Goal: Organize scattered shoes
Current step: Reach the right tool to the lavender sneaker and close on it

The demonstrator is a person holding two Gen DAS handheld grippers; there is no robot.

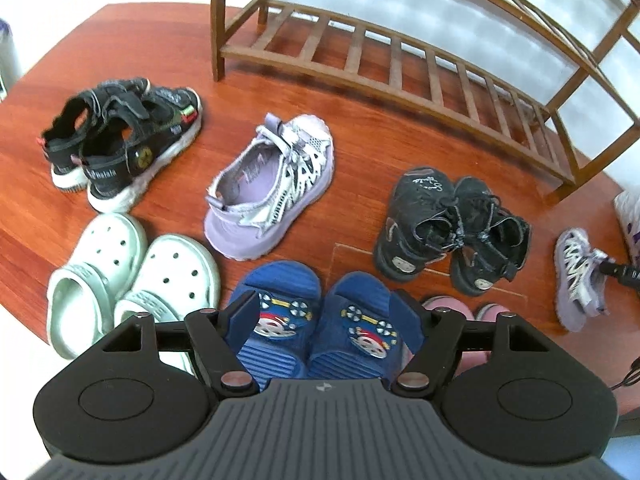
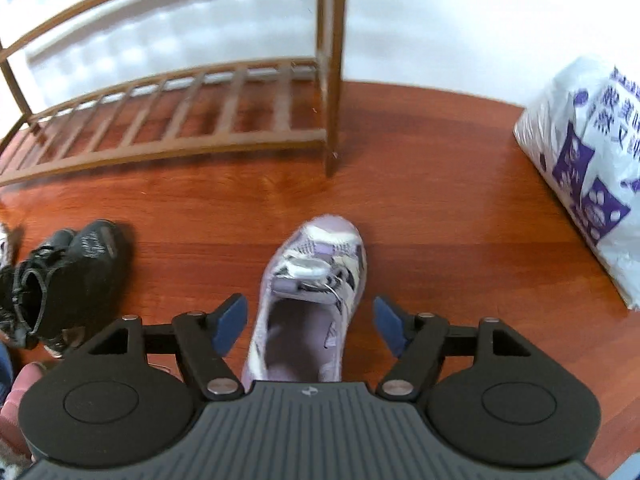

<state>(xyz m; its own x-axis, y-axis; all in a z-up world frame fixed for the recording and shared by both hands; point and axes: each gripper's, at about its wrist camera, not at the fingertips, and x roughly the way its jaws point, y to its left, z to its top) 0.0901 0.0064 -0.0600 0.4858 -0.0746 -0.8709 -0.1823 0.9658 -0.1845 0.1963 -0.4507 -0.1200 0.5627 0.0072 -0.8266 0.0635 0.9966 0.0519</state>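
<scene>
Two grippers, both jaws spread, nothing clamped.

Left gripper hangs over the blue slippers; pads straddle the pair at 9 and 3 without pressing. Right gripper straddles a lilac sneaker, toe at 12, heel under the camera; visible gap both sides, so it's released on the floor.

Its mate lies in the left view at 11 of the slippers, toe toward 1. Black sneakers at 2, green clogs at 9, black sandals at 10. Pink pair peeks out at 3, mostly hidden. Rack at 12, bottom shelf bare. Bag at 2 in the right view.

My read: step in hand is regrasping the right-hand sneaker to take it to its mate or the rack.

How to do it well:
- Centre the jaws on the collar, not the soft toe mesh.
- Close across the width; the upper will squash, so pinch low near the sole.
- Lift straight, clear of the black sneakers at 9.
- Set it toe at 12, touching its mate.
</scene>
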